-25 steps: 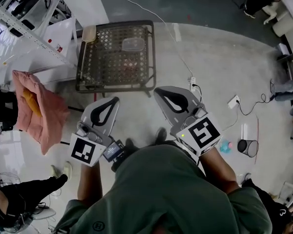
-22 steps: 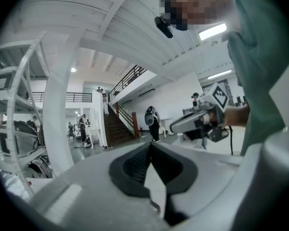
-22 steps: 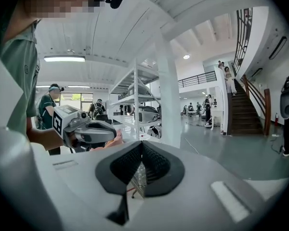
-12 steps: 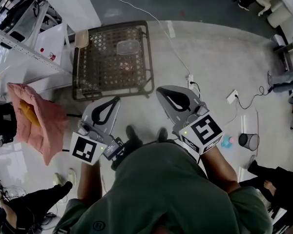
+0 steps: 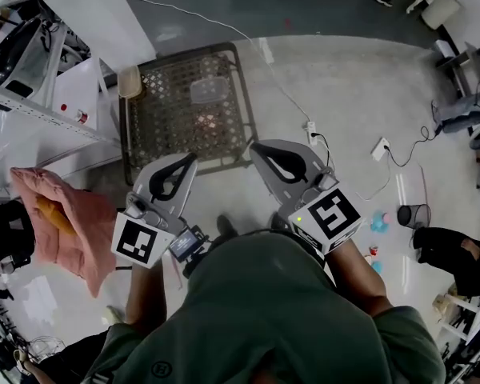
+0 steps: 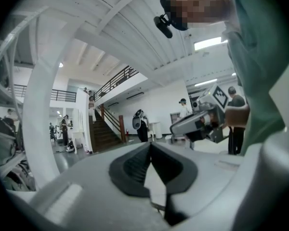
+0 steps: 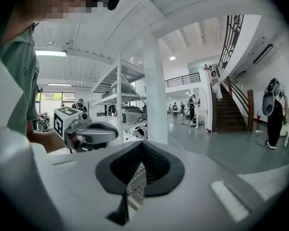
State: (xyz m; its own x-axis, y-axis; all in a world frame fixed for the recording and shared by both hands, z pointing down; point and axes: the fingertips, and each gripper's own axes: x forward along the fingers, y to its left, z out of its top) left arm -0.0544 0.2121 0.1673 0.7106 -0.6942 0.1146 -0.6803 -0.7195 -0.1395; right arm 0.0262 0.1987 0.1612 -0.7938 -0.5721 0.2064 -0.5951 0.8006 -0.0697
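Observation:
Both grippers are held side by side at waist height over the concrete floor, each with nothing in it. My left gripper (image 5: pixel 189 160) has its jaws shut, tips touching (image 6: pixel 150 144). My right gripper (image 5: pixel 256 147) is shut too, its tips meeting (image 7: pixel 141 143). Just ahead of both tips a dark wire-mesh cart (image 5: pixel 138 134) stands on the floor, with a clear plastic tub (image 5: pixel 206 91) lying in it. Each gripper view shows the other gripper off to its side: the right gripper (image 6: pixel 202 121), the left gripper (image 7: pixel 86 129).
A pink cloth (image 5: pixel 60 222) hangs at the left beside white shelving (image 5: pixel 32 94). A white cable and a power strip (image 5: pixel 312 132) lie on the floor to the right, with a small black bin (image 5: pixel 417 214) farther right. People stand near a staircase (image 7: pixel 229 112).
The person has stepped forward: the wire cart now lies closer to both gripper tips. The hall in both gripper views has slid sideways. Both grippers stay shut.

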